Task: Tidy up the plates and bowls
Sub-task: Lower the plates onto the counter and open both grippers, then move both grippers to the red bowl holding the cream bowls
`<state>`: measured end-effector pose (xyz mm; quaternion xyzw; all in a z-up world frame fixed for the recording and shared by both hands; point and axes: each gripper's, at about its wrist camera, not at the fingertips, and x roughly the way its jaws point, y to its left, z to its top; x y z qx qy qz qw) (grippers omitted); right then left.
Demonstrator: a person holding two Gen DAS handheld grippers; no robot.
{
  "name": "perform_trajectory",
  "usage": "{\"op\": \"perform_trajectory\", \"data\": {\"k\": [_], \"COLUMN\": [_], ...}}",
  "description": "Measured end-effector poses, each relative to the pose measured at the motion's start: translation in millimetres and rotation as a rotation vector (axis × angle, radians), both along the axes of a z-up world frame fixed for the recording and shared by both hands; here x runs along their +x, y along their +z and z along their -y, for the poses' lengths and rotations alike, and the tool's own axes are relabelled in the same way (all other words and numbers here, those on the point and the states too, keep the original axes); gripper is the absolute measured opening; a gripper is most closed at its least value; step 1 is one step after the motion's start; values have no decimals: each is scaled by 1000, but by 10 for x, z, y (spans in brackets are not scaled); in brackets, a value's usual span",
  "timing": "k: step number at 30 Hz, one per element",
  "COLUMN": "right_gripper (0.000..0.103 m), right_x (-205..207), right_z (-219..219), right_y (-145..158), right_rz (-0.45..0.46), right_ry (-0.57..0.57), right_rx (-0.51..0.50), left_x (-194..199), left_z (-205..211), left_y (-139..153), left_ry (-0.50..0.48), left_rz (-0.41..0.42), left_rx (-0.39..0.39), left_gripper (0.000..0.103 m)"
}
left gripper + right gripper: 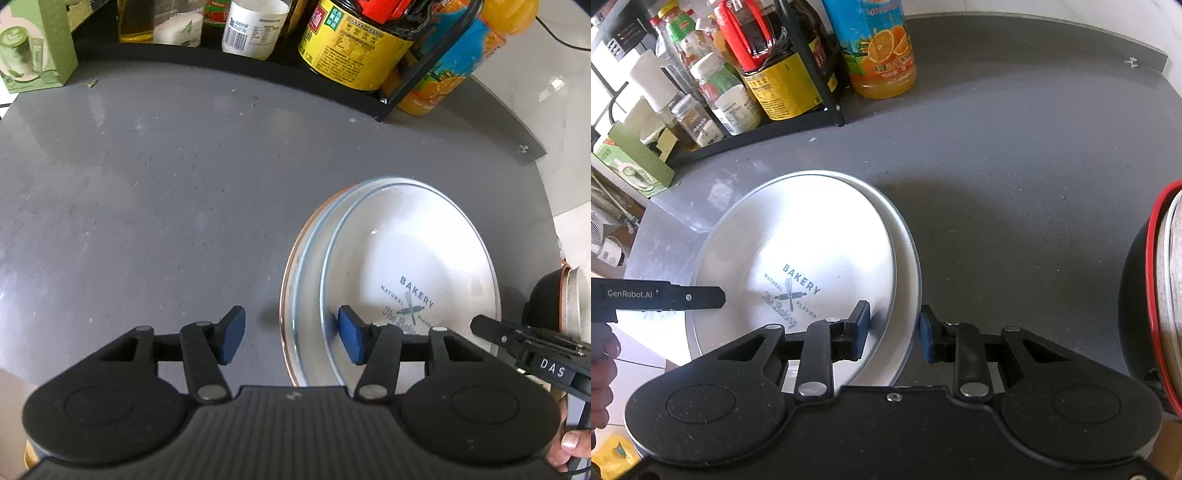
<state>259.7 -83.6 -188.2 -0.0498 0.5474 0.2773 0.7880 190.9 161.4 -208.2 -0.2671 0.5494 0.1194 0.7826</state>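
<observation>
The stack of white plates [798, 236] sits on the grey counter [997, 166], its top plate off-centre toward nine o'clock. Both the left gripper [291, 334] and the right gripper [892, 332] straddle opposite rims, jaws apart, empty. Closing unevenly could slide the top plate off or tip the stack.

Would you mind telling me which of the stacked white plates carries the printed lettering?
The top white plate, printed with a blue "BAKERY" logo. It sits off-centre on a plain white plate beneath, of which only a rim crescent shows.
</observation>
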Motion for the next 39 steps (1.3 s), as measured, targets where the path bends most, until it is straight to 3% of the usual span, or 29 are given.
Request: {"op": "perform_trajectory", "data": {"k": [3, 6, 11, 14, 22, 29, 39], "right_gripper": [31, 59, 61, 74, 90, 94, 94], "right_x": [-23, -77, -277, -442, -733, -966, -867], "right_z": [49, 184, 501, 677, 1004, 1226, 1791], "right_y": [22, 138, 447, 653, 1120, 1399, 1298], "right_rz": [-24, 8, 49, 106, 211, 278, 283], "right_ry": [1, -26, -42, -47, -55, -91, -267], "right_rx": [8, 47, 136, 150, 184, 202, 202], "left_x": [-58, -120, -322, -450, -730, -897, -654], "left_z": [76, 159, 318, 471, 991, 1316, 1694], "left_y": [38, 158, 512, 736, 1212, 1534, 1641], "left_ry": [10, 30, 87, 85, 77, 48, -73], "left_rz": [-2, 7, 67, 110, 170, 218, 267], "left_rx": [40, 107, 164, 182, 258, 286, 269], "left_gripper": [56, 56, 56, 58, 76, 84, 85]}}
